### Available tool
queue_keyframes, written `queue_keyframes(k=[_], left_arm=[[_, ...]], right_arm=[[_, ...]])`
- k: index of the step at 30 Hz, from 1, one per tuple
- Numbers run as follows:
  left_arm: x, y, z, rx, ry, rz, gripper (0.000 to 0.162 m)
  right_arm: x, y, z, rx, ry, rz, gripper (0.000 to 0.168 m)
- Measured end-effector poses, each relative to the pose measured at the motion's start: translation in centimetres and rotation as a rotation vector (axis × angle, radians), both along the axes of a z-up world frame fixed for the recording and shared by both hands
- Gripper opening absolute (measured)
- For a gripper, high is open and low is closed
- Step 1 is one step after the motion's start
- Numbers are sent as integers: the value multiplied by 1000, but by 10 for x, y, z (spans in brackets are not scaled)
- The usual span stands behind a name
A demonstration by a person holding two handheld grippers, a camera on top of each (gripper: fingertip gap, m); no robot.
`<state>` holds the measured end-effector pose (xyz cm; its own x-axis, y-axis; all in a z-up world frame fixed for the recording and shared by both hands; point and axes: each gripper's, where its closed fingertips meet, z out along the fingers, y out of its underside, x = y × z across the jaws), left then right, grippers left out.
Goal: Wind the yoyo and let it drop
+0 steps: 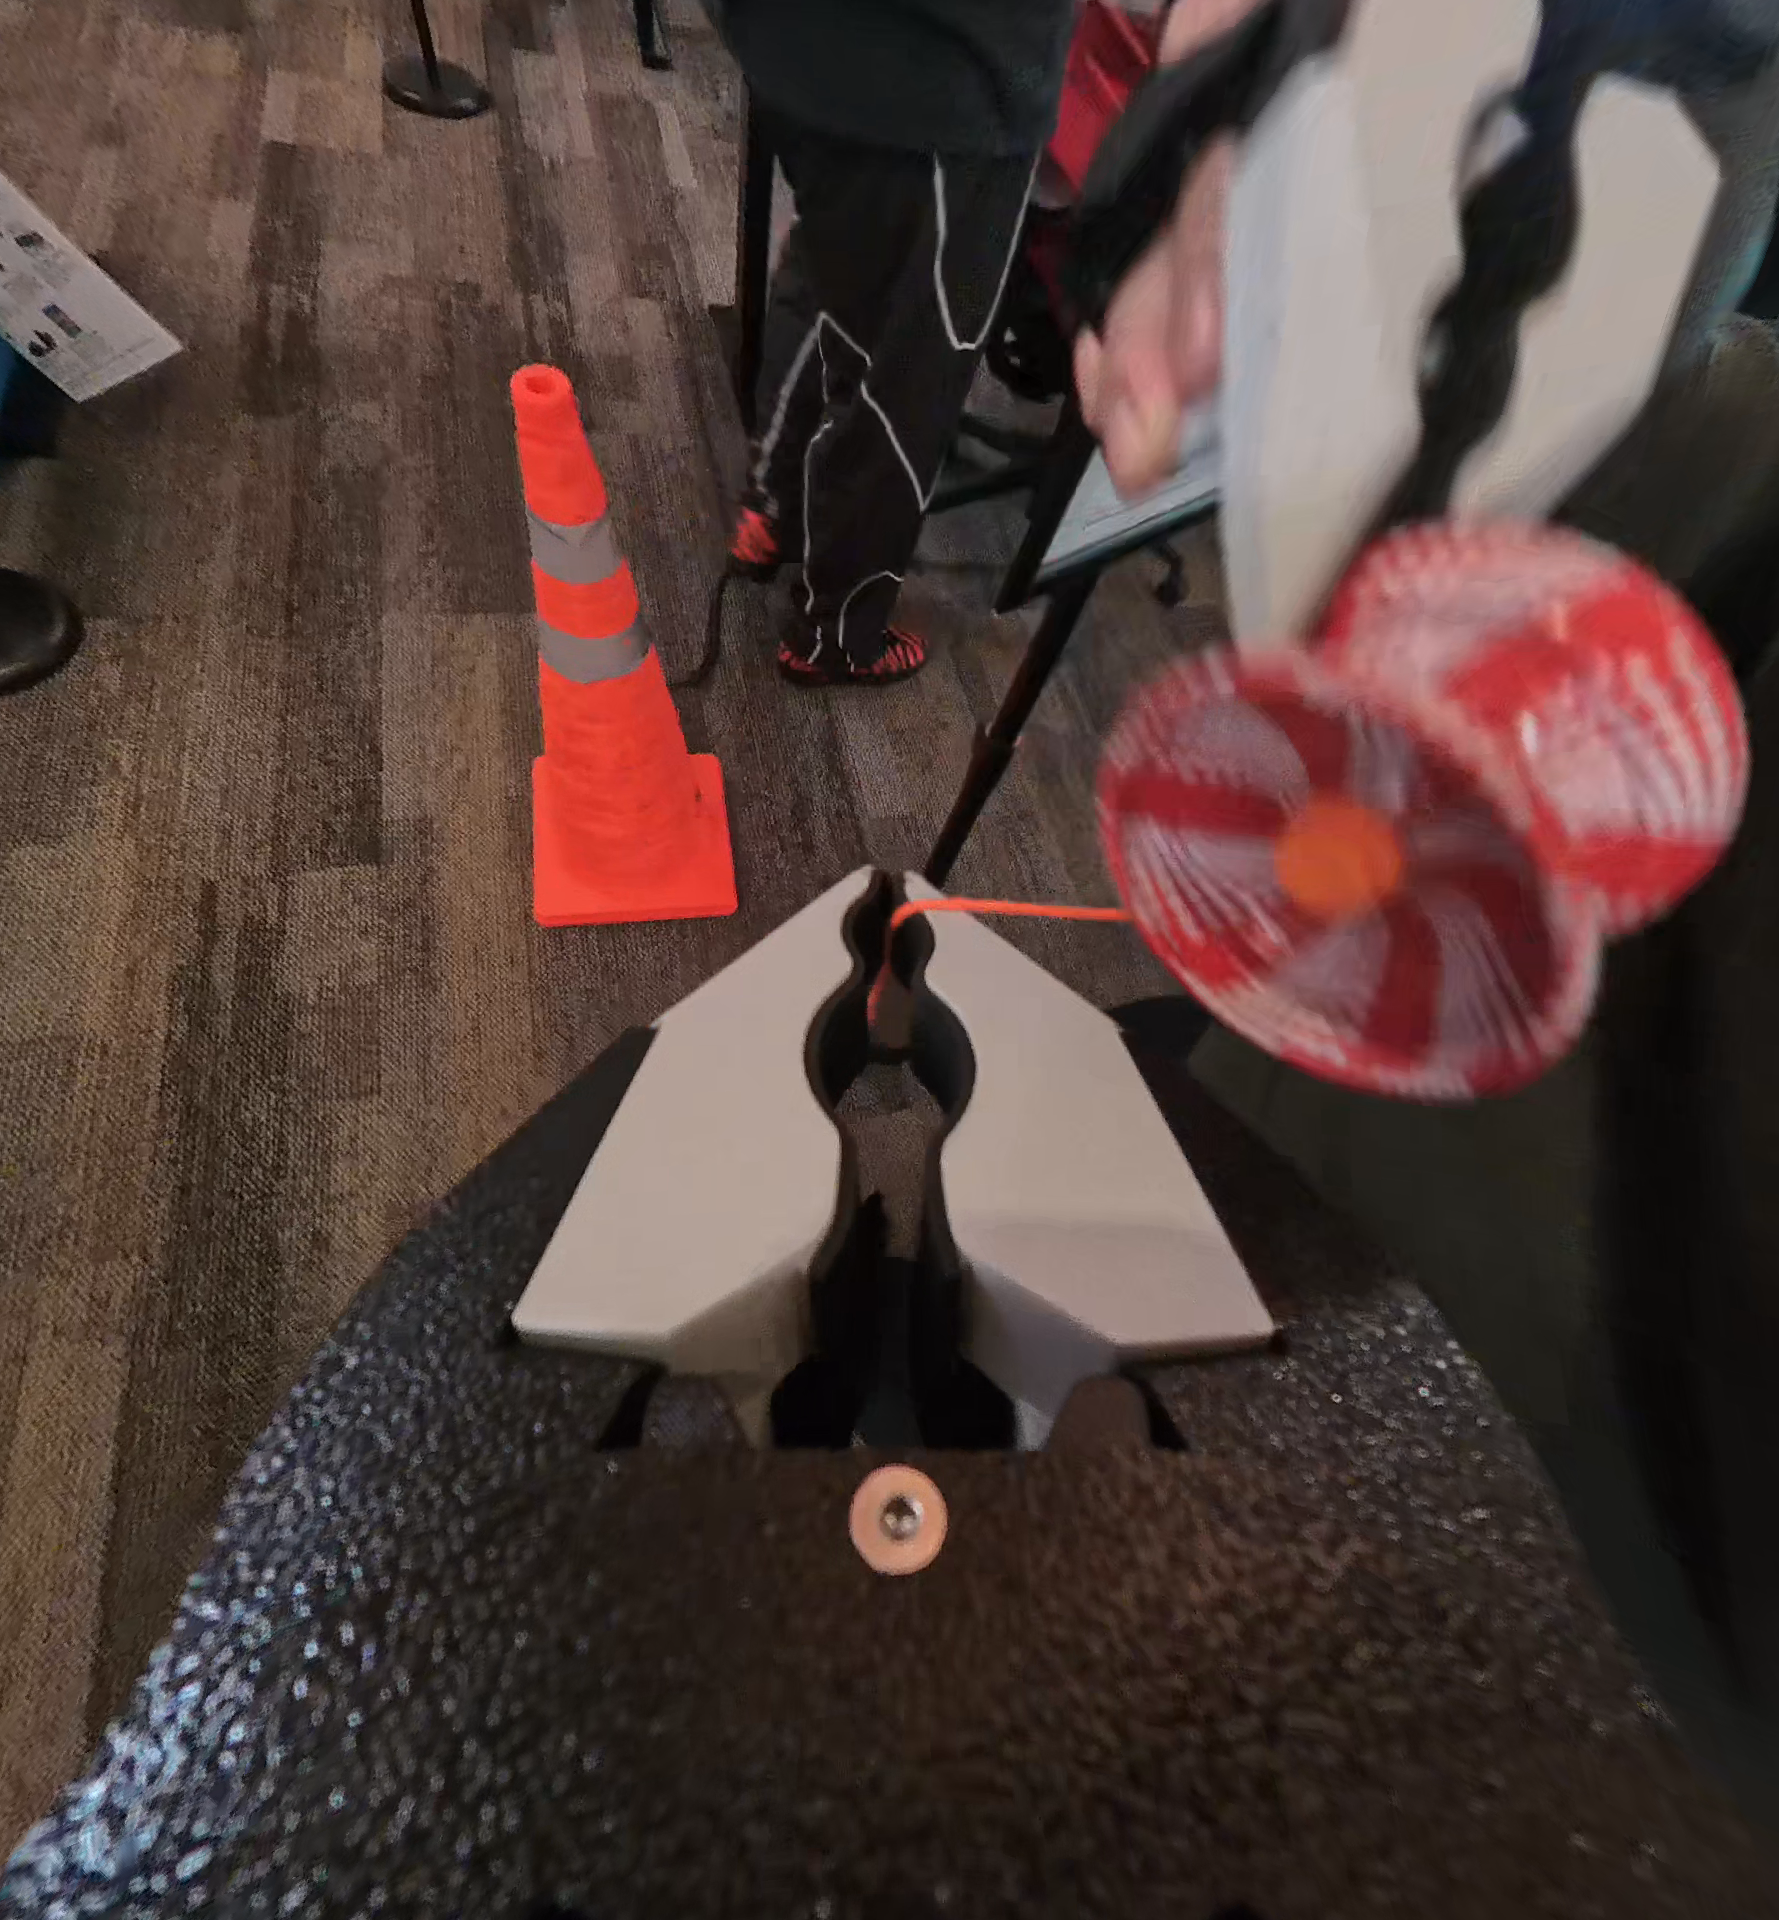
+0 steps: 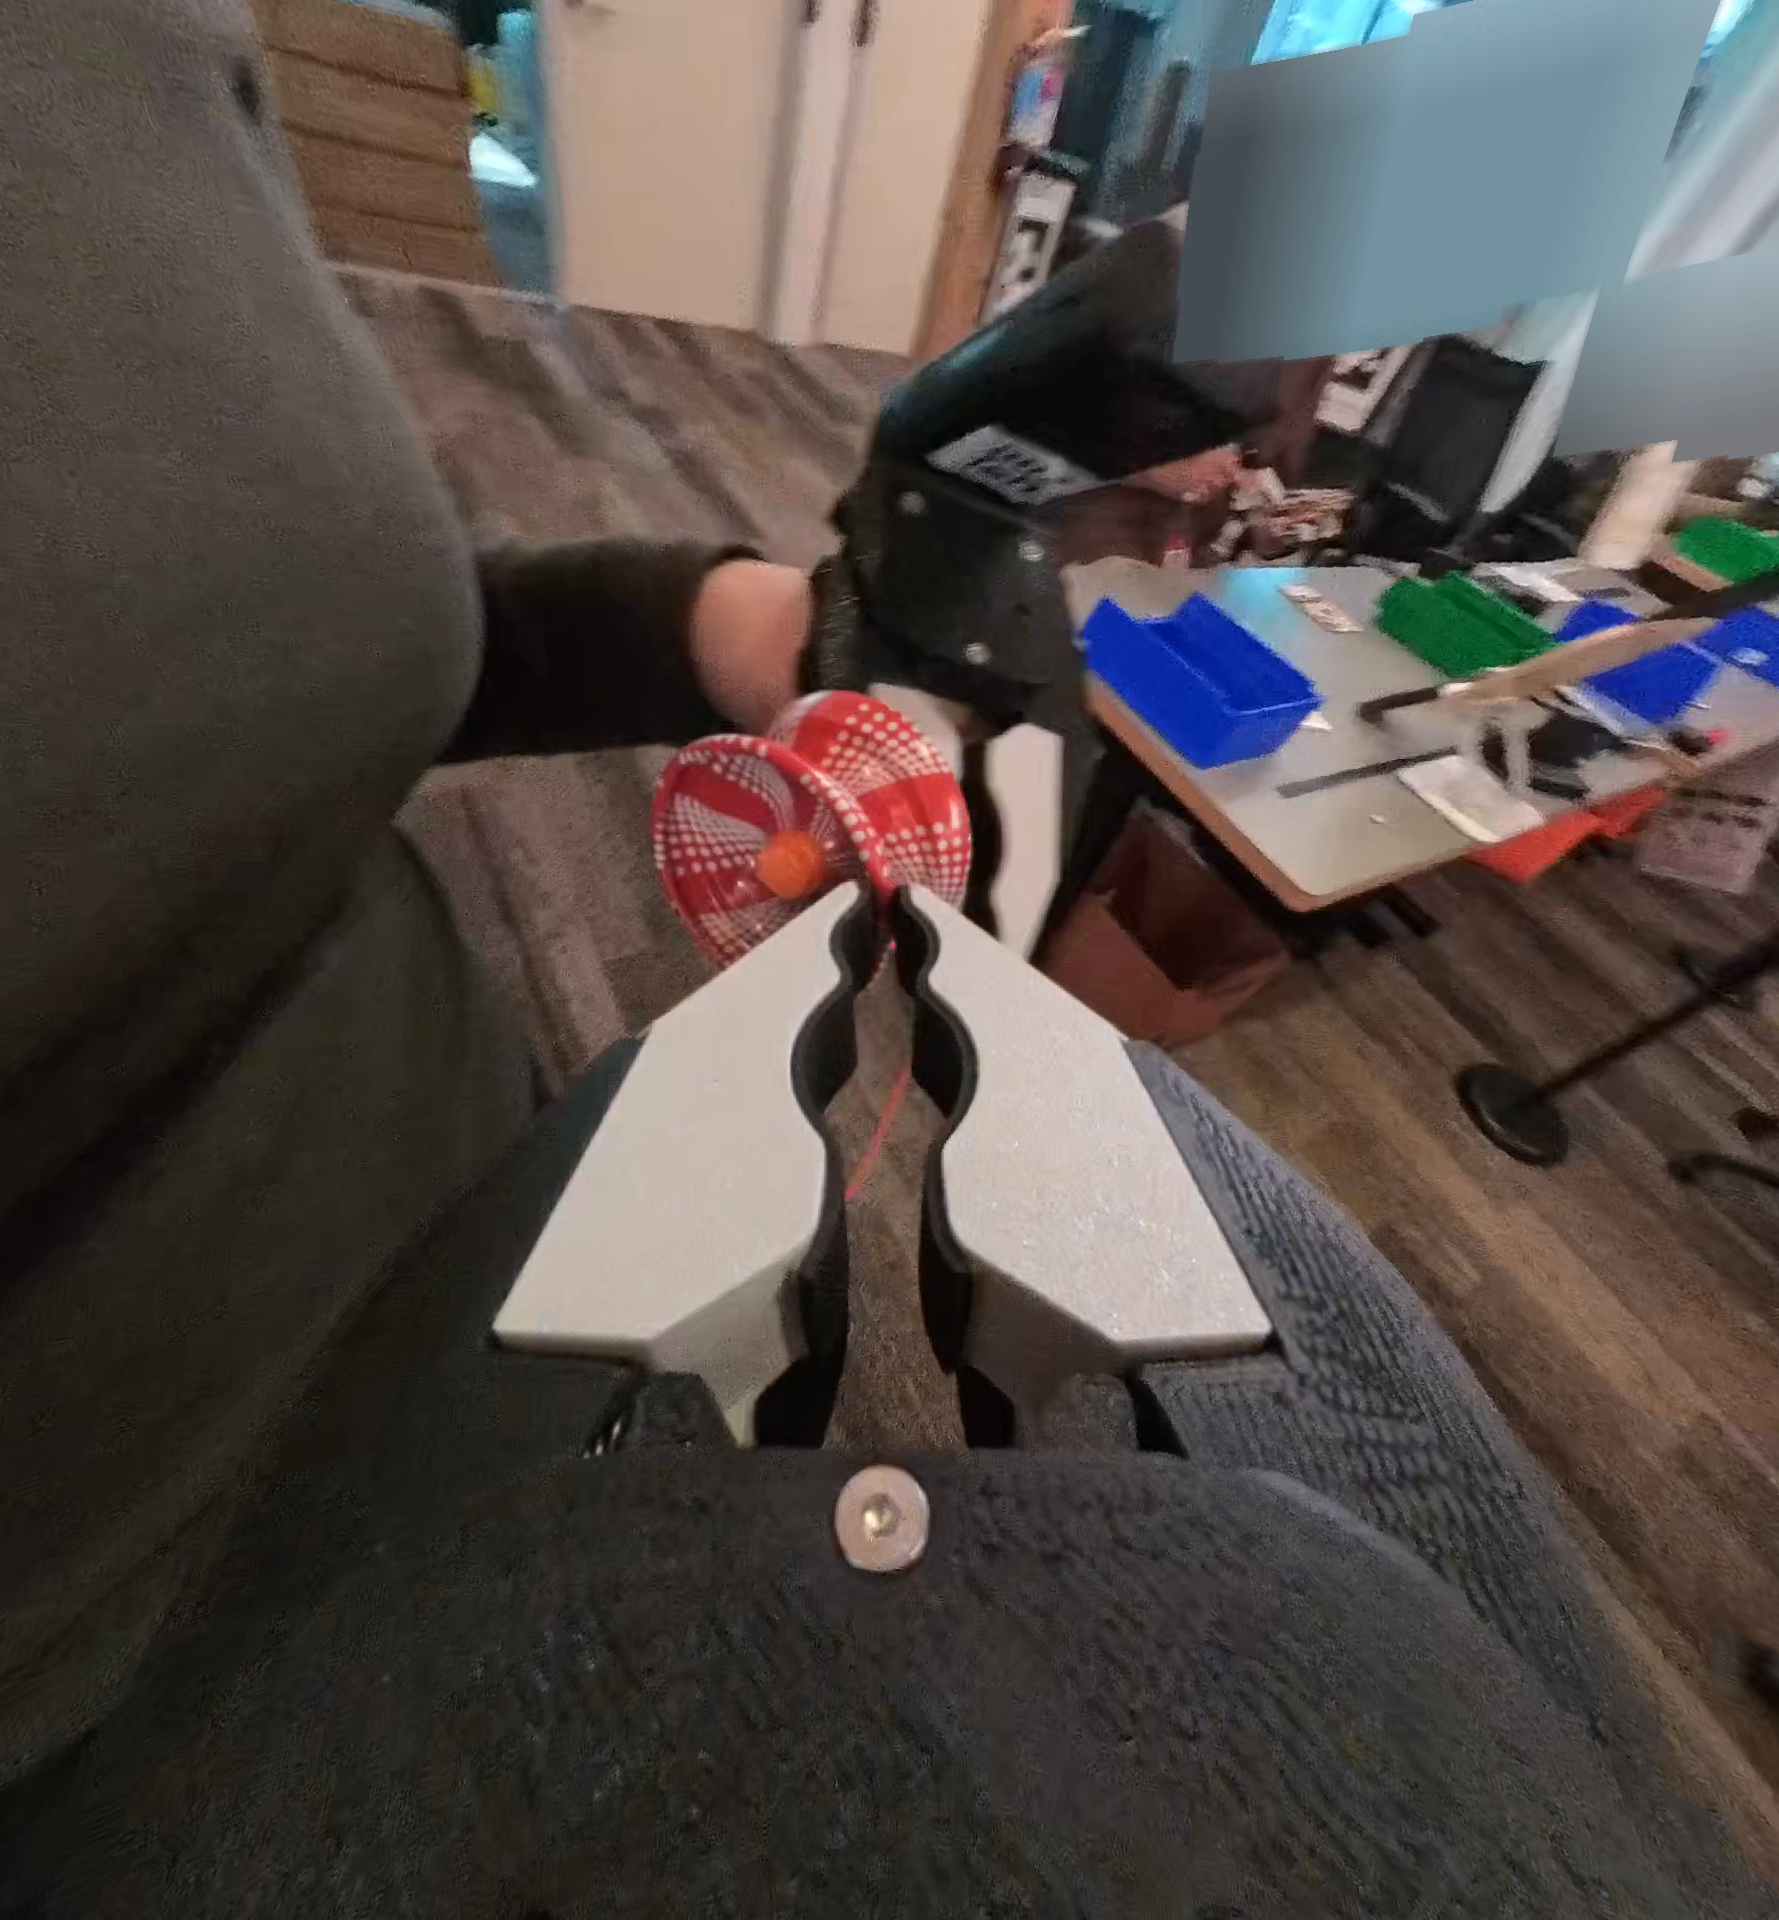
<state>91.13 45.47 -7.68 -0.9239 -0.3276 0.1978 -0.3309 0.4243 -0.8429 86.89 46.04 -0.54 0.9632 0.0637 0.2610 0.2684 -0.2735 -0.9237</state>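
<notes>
The left gripper has its jaws pressed nearly together on the orange string, which runs taut from the fingertips across to the yoyo. That red-and-white yoyo hangs in mid-air just right of the left gripper's tips, well above the carpet and off to the right of the orange cone. Now the right gripper: jaws drawn in close, tips right at the groove between the yoyo's two halves, and the string looks caught between them, trailing back down through the gap. Whether those tips also bear on the yoyo's rims is hard to tell. In the left wrist view the yoyo and the right gripper are smeared with motion, so the winding looks to be under way. To do it well, the left gripper should keep the string tight and level with the groove, so each turn lays down inside it rather than slipping over a rim. The right gripper should keep the yoyo's axle square to the string. Slack is the risk here; a loose loop would spoil the drop.
</notes>
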Motion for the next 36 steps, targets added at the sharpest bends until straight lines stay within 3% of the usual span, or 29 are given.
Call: queue_keyframes(k=[2, 4, 8, 10, 13, 15, 18, 20, 22, 26, 31, 33, 36], left_arm=[[4, -3, 7, 1, -50, 0, 0], [2, -6, 22, -18, -105, -15, 0], [-13, -8, 34, 7, -119, -56, 0], [-14, -3, 19, 101, -86, -57, 0], [-12, 1, -8, 199, -23, -61, 0], [-7, 0, -18, 207, -7, -54, 0], [4, -1, -19, 187, -20, -17, 0], [12, -1, -8, 149, -71, 21, 0], [12, -2, 12, 73, -124, 22, 0], [-8, -5, 38, -48, -71, -55, 0], [-13, 8, -8, 174, 31, -52, 0], [-6, 11, -27, 256, 29, -14, 0], [9, 17, -42, 320, 14, 43, 0]], right_arm=[[-16, 1, -19, -123, -46, 93, 1], [-13, -3, -44, -291, -104, 73, 1], [42, -25, -71, -550, -296, -225, 1], [61, -31, -64, -522, -293, -338, 1], [74, -32, -38, -330, -242, -424, 1], [60, -21, -18, -170, -178, -348, 1], [10, -3, -3, -33, -114, -64, 1], [-11, -1, -14, -95, -55, 61, 1], [-9, -3, -40, -249, -81, 50, 1], [49, -25, -79, -545, -251, -264, 1], [86, -32, -54, -333, -95, -481, 1], [78, -22, -39, -169, 27, -423, 1], [40, -6, -13, 28, 175, -166, 1]])
